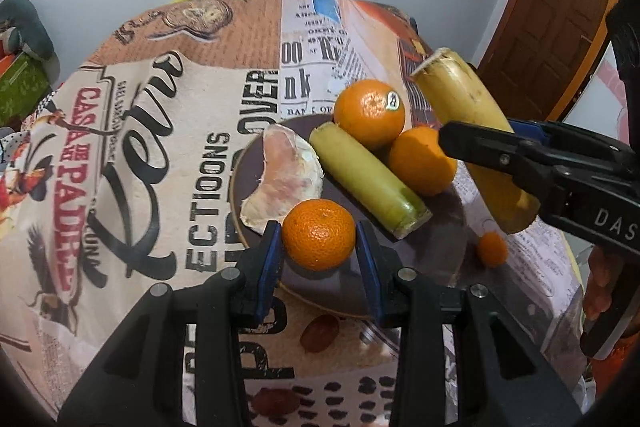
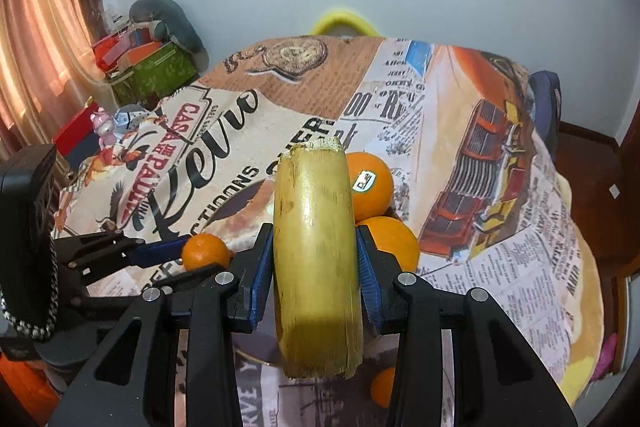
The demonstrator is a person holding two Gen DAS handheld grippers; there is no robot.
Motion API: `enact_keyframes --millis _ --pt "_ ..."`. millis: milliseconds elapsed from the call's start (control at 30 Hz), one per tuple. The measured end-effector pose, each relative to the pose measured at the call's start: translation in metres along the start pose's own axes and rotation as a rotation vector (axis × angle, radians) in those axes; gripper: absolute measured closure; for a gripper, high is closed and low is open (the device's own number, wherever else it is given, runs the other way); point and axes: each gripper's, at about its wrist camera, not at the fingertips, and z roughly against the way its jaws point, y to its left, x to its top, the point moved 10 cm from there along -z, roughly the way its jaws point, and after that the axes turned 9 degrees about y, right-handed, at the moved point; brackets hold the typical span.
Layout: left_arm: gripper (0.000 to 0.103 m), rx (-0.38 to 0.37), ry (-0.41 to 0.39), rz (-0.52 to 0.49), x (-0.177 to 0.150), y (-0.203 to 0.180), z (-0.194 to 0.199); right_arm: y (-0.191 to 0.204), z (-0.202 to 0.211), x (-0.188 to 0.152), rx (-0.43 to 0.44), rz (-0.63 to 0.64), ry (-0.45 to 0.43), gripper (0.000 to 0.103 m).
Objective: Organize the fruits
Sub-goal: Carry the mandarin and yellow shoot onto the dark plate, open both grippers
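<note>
The left claw (image 1: 319, 247) grips a small mandarin (image 1: 319, 234) over the dark plate (image 1: 448, 227) on the table (image 1: 160, 131), while the right claw (image 2: 314, 267) clamps a yellow cane piece (image 2: 316, 259) above the plate's 2 oranges (image 2: 370, 187), likely to group all fruit there.

So the dark plate (image 1: 256, 163) holds two oranges (image 1: 369, 113) touching each other (one has a sticker), a pale green cane piece (image 1: 366, 181) lying diagonally and a peeled pomelo wedge (image 1: 286, 175). A mandarin (image 1: 319, 233) sits between tongs, a yellow cane piece (image 2: 316, 267) gets clamped aloft.
</note>
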Motion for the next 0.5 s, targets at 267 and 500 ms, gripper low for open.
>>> enact_keyframes --millis 267,500 --pt "0.066 -0.001 0.019 -0.02 0.0 -0.003 -0.015 0.0 -0.027 -0.005 0.011 0.016 0.055 0.067" --pt "0.051 0.01 0.013 -0.034 0.001 -0.006 -0.016 -0.004 -0.023 0.0 -0.005 0.014 0.031 0.067"
